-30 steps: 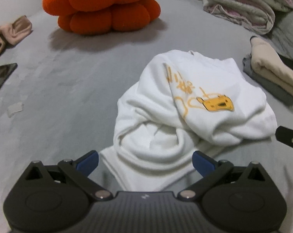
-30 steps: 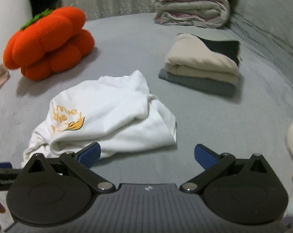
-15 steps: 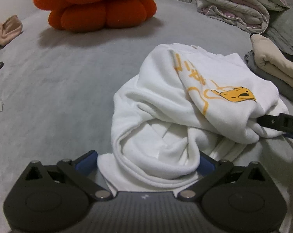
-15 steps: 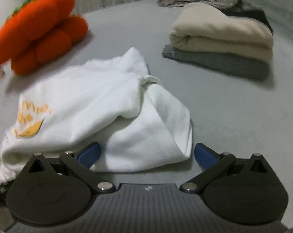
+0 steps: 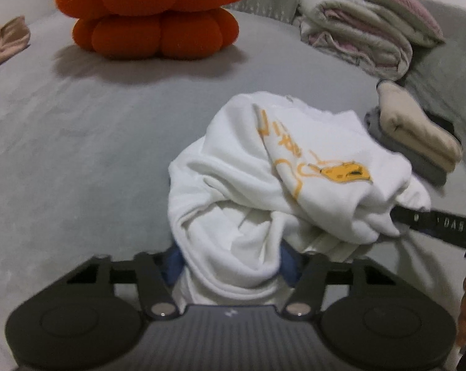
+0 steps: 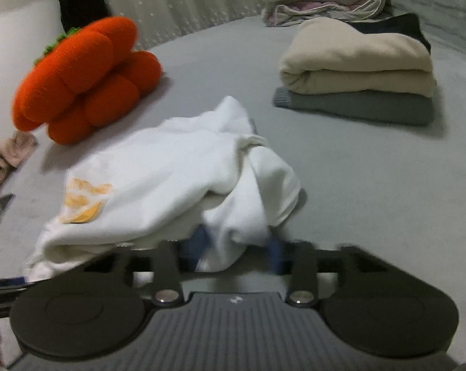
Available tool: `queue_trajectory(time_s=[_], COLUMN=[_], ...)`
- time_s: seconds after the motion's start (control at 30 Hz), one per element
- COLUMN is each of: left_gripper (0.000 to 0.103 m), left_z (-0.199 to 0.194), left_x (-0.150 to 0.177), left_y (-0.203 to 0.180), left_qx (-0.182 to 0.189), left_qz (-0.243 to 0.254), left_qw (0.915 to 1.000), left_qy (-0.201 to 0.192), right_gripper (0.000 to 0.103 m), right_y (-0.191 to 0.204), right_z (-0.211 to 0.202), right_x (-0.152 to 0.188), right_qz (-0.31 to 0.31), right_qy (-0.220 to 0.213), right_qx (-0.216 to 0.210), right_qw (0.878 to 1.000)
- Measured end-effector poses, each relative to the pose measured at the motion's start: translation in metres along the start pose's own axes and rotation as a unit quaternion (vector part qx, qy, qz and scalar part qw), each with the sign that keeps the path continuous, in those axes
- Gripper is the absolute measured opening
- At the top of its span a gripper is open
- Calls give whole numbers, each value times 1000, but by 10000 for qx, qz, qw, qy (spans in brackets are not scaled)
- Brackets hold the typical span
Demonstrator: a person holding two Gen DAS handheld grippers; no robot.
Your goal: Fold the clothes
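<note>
A crumpled white sweatshirt (image 5: 263,191) with a yellow print lay at the centre of the grey bed (image 5: 93,154). The left gripper (image 5: 233,258) had just been closing, its blue pads pinching the garment's near fold. The right gripper (image 6: 237,249), also just closing, clamped a bunch of its hem. An orange pumpkin cushion (image 6: 84,77) sat upper left, folded clothes (image 6: 356,71) upper right.

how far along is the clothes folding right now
Done: a beige garment lies folded on a grey one at the side. In hand: the crumpled white sweatshirt; the left hand-held gripper and right hand-held gripper have just been closing, each with a bunch of its cloth between the fingers. Left: spreading and folding it; a pinkish piece also lies unfolded.
</note>
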State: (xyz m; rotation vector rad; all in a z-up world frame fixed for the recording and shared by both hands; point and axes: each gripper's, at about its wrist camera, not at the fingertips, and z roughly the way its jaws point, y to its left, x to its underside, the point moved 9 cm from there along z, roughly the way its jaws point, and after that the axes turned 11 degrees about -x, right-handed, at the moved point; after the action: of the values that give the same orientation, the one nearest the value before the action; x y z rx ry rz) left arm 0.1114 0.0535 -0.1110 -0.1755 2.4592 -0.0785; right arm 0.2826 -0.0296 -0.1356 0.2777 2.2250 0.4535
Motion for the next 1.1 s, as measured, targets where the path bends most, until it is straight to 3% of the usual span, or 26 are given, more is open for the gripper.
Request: queue_trajectory(time_s=[0.17, 0.47, 0.53, 0.7, 0.77, 0.83, 1.1], left_gripper=[36, 33, 33, 36, 39, 40, 42], left_z=[-7, -33, -30, -18, -19, -22, -28], left_x=[-10, -30, -28, -19, -20, -21, -33], left_y=[3, 5, 5, 9, 13, 16, 20], left_qx=[178, 223, 175, 112, 184, 239, 342], left_qz=[-297, -362, -245, -156, -271, -383, -773], left_qw=[9993, 9966, 9977, 9995, 9993, 9989, 9961], left_qy=[-135, -710, -610, -238, -172, -162, -265], right_gripper=[19, 15, 16, 33, 54, 61, 63], right_y=[15, 16, 14, 13, 13, 17, 44], right_z=[-19, -48, -49, -50, -51, -54, -56], right_x=[-12, -32, -31, -25, -23, -24, -16], right_qz=[-117, -27, 27, 71, 67, 7, -303], right_qy=[-282, -752, -716, -588, -549, -601, -479], right_qx=[-207, -274, -289, -300, -292, -318, -679], right_qw=[9993, 9968, 9970, 9978, 9980, 9977, 9961])
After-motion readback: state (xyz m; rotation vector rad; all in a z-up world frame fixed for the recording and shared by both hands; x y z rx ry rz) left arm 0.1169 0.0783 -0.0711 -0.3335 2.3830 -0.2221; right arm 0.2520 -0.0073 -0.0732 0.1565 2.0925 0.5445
